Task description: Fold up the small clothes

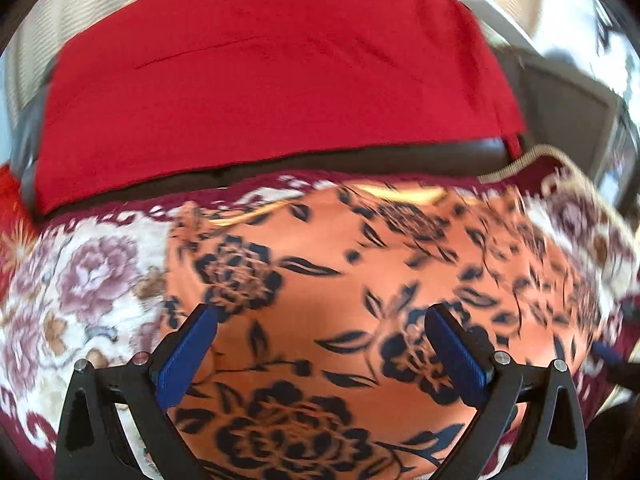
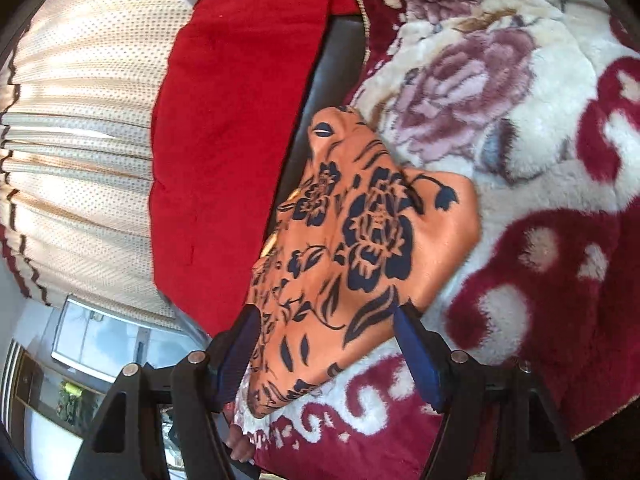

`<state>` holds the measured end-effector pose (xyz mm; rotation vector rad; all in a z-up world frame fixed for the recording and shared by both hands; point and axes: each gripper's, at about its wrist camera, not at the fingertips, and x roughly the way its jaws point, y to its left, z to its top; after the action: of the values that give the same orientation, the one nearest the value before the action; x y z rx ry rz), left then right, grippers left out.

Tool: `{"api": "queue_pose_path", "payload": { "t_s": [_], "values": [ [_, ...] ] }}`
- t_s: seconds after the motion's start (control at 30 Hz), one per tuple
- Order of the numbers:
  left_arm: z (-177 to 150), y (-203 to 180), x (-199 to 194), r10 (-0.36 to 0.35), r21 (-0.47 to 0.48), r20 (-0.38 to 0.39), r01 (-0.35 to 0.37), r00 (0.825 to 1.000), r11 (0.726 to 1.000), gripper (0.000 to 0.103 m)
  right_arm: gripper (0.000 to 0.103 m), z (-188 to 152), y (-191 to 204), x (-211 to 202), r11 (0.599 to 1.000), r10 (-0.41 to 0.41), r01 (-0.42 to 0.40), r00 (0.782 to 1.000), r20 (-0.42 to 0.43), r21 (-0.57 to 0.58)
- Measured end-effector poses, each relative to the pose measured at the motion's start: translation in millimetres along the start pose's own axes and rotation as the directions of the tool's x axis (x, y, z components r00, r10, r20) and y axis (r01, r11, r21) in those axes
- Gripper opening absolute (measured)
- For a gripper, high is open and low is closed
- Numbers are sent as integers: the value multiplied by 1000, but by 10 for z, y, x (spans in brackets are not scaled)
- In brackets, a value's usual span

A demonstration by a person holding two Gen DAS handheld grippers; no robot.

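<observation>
An orange garment with a dark blue flower print (image 1: 328, 288) lies on a floral fleece blanket (image 1: 80, 280). My left gripper (image 1: 320, 316) is open just above its near part, blue pads (image 1: 188, 352) spread wide over the cloth. In the right wrist view the same garment (image 2: 360, 240) lies bunched and partly folded. My right gripper (image 2: 326, 314) is open, and the garment's near end lies between its fingers; I cannot tell whether they touch it.
A red cushion (image 1: 260, 72) rests on a dark sofa back (image 1: 360, 160) behind the blanket. Cream curtains (image 2: 80, 160) hang to the left in the right wrist view, with a cabinet (image 2: 60, 380) below them. The blanket (image 2: 540, 200) spreads to the right.
</observation>
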<state>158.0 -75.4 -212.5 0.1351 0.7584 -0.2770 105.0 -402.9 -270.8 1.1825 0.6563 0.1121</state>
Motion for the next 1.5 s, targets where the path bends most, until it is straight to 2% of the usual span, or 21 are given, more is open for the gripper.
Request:
{"api": "queue_pose_path", "payload": {
  "t_s": [0.1,0.27,0.47,0.63,0.8,0.83,0.87,0.9,0.93,1.0,1.1,1.27,1.37,1.4,1.5],
  "values": [
    [-61,-93,105,-7,30,-48,8,999,1000,103,72,-31,-10,-76,1000,-3,2,1000,17,9],
    [-114,-73,310,-18,5,-129,19,991,1000,103,71,-88,-166,-169,999,-37,36,999,37,32],
    [-115,-43,394,-27,-24,-147,24,989,999,103,70,60,-269,-79,997,-21,15,997,78,73],
    [-168,-118,442,5,12,-143,-3,990,1000,103,72,199,-209,163,998,6,-12,995,96,63],
    [-210,-122,517,-17,-1,-158,17,987,1000,103,76,232,-45,352,998,-53,56,994,100,-27],
    [-206,-113,526,-21,3,-163,22,986,1000,103,73,229,-28,367,997,-53,59,993,108,-44],
    [-197,-98,530,-25,7,-168,26,985,1000,103,55,226,-30,375,997,-49,55,992,114,-50],
    [-185,-83,545,-28,10,-173,31,984,999,103,28,230,-50,401,998,-48,53,993,109,-44],
    [-178,-71,532,-33,10,-175,36,984,999,103,24,240,-96,434,998,-64,67,993,96,-23],
    [-156,-48,475,-39,0,-178,39,983,999,103,23,212,-118,452,997,-73,73,992,103,4],
    [-95,112,405,-24,-42,-159,18,987,999,103,22,175,167,424,988,-112,126,984,136,-93],
    [56,692,255,47,-173,-127,-68,991,983,103,22,143,868,425,957,-82,124,983,165,-260],
    [85,1202,130,152,-274,-123,-180,981,945,103,22,23,1380,582,922,-66,117,987,147,-370],
    [75,1411,57,189,-316,-122,-218,974,923,103,22,-39,1553,645,906,-64,115,988,137,-408],
    [-9,1875,-126,235,-419,-112,-260,966,870,103,22,-368,1986,877,859,-57,97,994,96,-503]
  ]
}}
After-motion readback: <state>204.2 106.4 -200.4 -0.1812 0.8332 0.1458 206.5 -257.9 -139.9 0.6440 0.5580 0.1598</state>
